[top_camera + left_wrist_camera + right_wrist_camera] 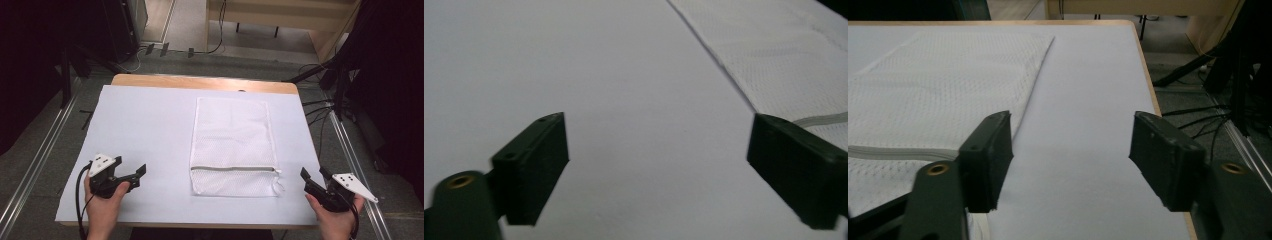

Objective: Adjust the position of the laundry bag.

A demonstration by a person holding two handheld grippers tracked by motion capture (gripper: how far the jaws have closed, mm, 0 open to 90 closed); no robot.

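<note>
Two hands come in from the near edge of the surface (150, 130), a wooden top covered by a pale lavender sheet, each holding black two-jaw tongs with a grey three-cornered plate on top. At the near left corner, the left tongs (142, 171) hover just over the sheet, tips turned toward the middle, jaws standing apart with nothing between them. In the left gripper view those left tongs (656, 165) show bare sheet in the gap, and the right-hand jaw lines up with the bag's grey zip band without touching it, as far as can be told.

At the near right edge, the right tongs (314, 175) point inward toward the bag, jaws likewise apart and holding nothing. In the right gripper view the right tongs (1070, 155) frame plain sheet; the left-hand jaw overlaps the bag's edge in the picture, though whether it touches the mesh cannot be told.

Between the two tongs, a little right of centre, lies the white rectangular mesh laundry bag (232, 142), flat on the sheet with its long side running away from the person. Its grey zip (232, 168) crosses the bag near the close end and looks closed, with a small white pull (278, 171) at the right end. Both tongs are clear of the bag.
</note>
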